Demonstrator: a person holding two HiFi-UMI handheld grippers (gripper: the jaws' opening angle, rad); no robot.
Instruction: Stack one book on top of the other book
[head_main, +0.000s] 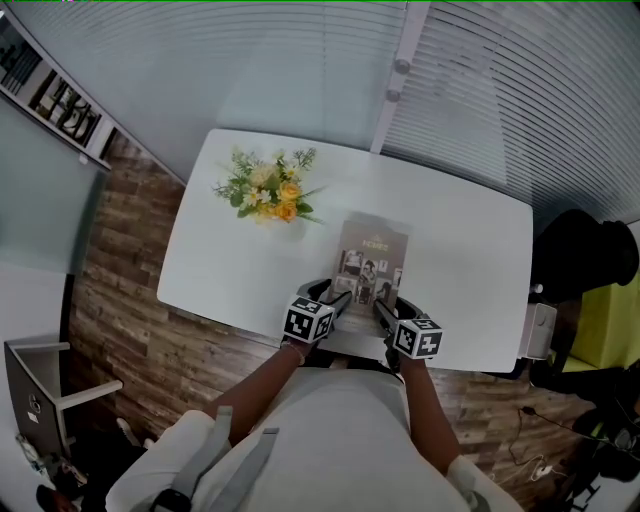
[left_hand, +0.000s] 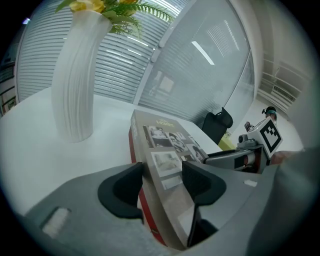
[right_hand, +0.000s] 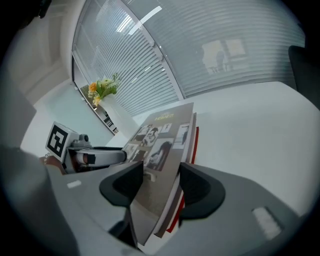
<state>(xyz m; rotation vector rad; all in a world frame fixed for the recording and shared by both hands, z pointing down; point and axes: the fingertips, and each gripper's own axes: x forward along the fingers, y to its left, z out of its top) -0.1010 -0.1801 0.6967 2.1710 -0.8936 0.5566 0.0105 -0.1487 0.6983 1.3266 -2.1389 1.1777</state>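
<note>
Ease the near edge down evenly, keeping both corners level, so the grey book (head_main: 373, 250) with photographs on its cover settles square on the red book (left_hand: 133, 146) mid-table (head_main: 230, 270). It seems slightly tilted. The left gripper (left_hand: 162, 182) and right gripper (right_hand: 161, 185) have their jaws clamped on its near corners.

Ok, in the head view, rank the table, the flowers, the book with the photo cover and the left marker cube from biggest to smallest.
1. table
2. flowers and book, about alike: the flowers spread wider, the book is more solid, so no ranking.
3. left marker cube, smallest though nearest the camera.
</note>
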